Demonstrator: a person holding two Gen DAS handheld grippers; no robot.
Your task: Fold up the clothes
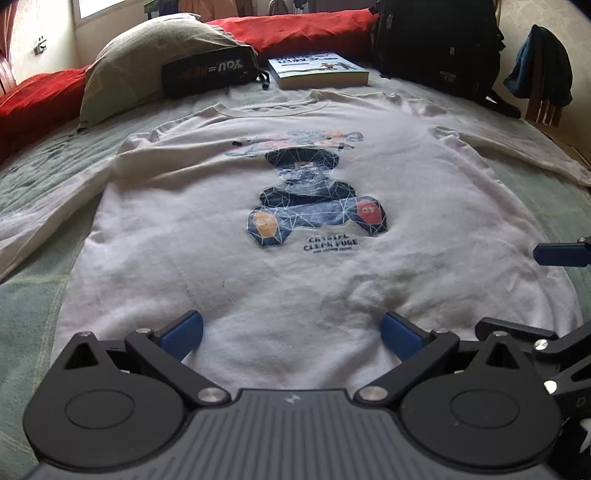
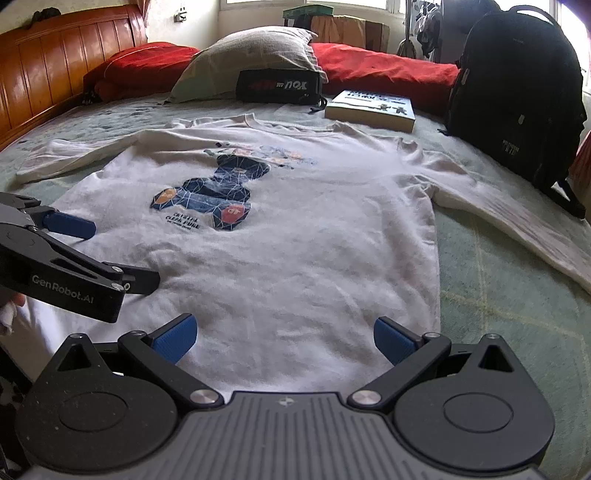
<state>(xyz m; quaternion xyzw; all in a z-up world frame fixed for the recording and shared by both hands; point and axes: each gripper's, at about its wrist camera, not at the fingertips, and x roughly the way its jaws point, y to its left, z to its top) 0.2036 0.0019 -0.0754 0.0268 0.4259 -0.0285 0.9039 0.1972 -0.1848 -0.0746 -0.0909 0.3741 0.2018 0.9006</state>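
Your white shirt [image 1: 288, 266] lies flat on the bed [image 1: 33, 295]. Your L gripper [image 1: 291, 334] & R gripper [image 2: 284, 338] jaws are wide open, holding nothing.

A lived-in home bedroom. A bed [image 2: 498, 295] with a pale green checked cover fills both views, with a polished wooden headboard [image 2: 55, 66] along its left side. At the far edge lie red pillows [image 2: 388, 70] and a grey-beige pillow [image 2: 255, 55], with a black pouch [image 2: 277, 86] and a paperback book [image 2: 371, 109] near them. A black backpack [image 2: 517, 92] stands far right, a dark garment [image 1: 543, 66] hangs over a chair, and daylight comes through windows [image 2: 310, 3] beyond.
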